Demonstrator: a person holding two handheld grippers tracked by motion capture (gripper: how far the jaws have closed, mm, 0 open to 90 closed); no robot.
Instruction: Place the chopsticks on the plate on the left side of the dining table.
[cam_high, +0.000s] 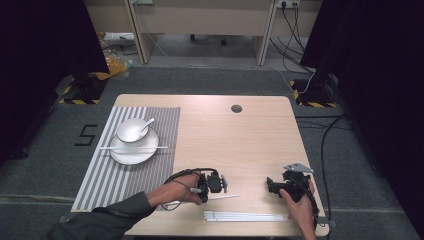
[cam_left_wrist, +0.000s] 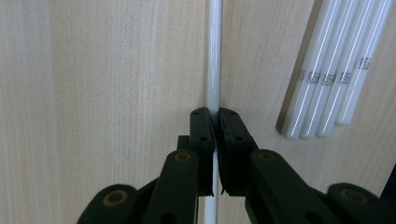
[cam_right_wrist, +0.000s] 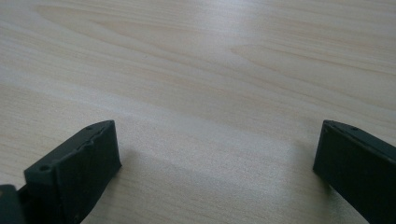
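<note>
Pinching a single slender white plastic chopstick (cam_left_wrist: 214, 60), the left tongs (cam_left_wrist: 215, 140) hold it clamped between both pads, low over the pale wooden bench (cam_high: 240, 140). Four matching white chopsticks (cam_left_wrist: 334, 70) lie bundled just beside that chopstick. The right tongs (cam_right_wrist: 215, 163) gape wide, well apart from it.

The high view looks forward and down over the whole table (cam_high: 240, 135); both gripper views skim its wood closely.
</note>
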